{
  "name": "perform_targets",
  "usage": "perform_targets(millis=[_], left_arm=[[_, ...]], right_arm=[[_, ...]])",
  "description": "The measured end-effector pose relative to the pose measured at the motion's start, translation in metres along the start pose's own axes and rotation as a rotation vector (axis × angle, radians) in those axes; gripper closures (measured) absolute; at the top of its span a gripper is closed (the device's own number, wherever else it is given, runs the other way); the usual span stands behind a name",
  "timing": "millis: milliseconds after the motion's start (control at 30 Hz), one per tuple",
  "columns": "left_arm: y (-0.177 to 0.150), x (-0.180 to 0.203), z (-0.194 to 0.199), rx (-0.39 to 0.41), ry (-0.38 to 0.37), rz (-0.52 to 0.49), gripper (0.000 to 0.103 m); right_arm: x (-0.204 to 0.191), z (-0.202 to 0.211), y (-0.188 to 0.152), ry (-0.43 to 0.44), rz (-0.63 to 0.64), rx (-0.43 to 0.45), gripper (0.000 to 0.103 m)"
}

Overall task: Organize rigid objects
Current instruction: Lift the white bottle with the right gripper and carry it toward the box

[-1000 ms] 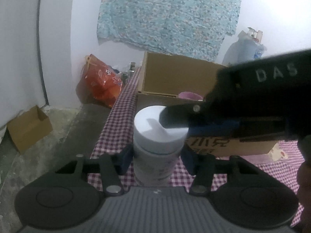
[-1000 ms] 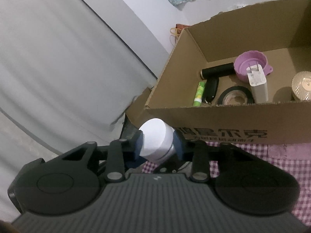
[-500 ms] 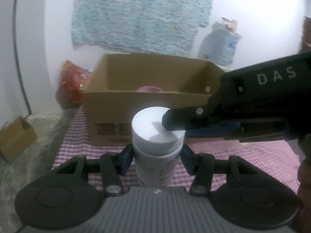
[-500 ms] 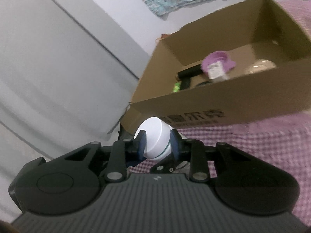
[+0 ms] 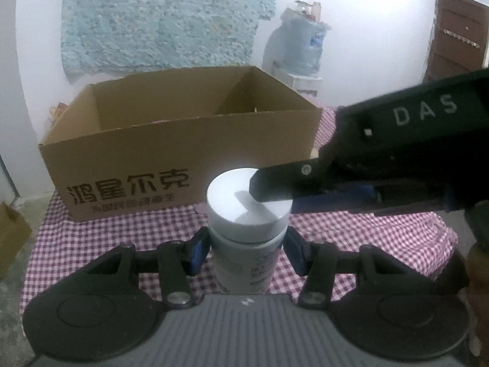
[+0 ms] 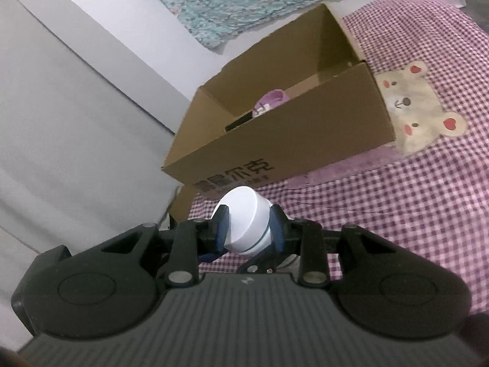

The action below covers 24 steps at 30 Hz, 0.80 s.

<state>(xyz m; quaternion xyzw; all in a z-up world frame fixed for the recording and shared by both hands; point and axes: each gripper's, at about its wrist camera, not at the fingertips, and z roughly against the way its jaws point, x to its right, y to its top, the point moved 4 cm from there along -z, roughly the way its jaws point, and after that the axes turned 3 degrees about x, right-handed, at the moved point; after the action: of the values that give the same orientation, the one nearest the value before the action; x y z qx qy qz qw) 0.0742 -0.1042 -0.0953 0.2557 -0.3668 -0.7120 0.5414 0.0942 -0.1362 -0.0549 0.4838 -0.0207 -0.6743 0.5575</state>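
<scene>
A white-capped bottle (image 5: pixel 244 244) stands upright between the fingers of my left gripper (image 5: pixel 247 249), which is shut on its body. My right gripper (image 6: pixel 248 229) comes in from the right and is shut on the bottle's white cap (image 6: pixel 244 220); its black finger (image 5: pixel 275 183) lies across the cap in the left wrist view. A cardboard box (image 5: pixel 180 153) with printed characters stands just behind the bottle on the checked cloth (image 5: pixel 366 229). Inside the box a purple cup (image 6: pixel 272 101) and a dark object show over the wall.
The box also shows in the right wrist view (image 6: pixel 305 140), with a bear patch (image 6: pixel 418 104) on the pink checked cloth to its right. A water dispenser (image 5: pixel 299 55) stands at the back wall. A small carton (image 5: pixel 12 235) lies on the floor at left.
Both grippers have swung with the bottle, so the box now stands square in front instead of off to the right. The grips on the bottle and cap are unchanged.
</scene>
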Motion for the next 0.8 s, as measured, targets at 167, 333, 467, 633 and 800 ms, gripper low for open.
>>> perform_targets(millis=[167,333,467,633,800], left_arm=[[-0.001,0.002,-0.002,-0.006,0.010,-0.028,0.049],[0.002,0.001,-0.006,-0.021,0.011,-0.026,0.049],[0.002,0.001,-0.011,-0.037,0.014,-0.027,0.049],[0.003,0.001,-0.014,-0.042,0.016,-0.015,0.048],[0.002,0.001,-0.015,-0.037,0.016,-0.016,0.048]], right_arm=[[0.007,-0.004,0.002,0.005,-0.005,0.007,0.073],[0.005,-0.006,0.001,0.005,-0.005,0.006,0.072],[0.004,-0.007,0.002,0.008,-0.009,0.004,0.072],[0.005,-0.008,0.002,0.009,-0.010,0.003,0.071],[0.005,-0.008,0.002,0.009,-0.006,0.002,0.071]])
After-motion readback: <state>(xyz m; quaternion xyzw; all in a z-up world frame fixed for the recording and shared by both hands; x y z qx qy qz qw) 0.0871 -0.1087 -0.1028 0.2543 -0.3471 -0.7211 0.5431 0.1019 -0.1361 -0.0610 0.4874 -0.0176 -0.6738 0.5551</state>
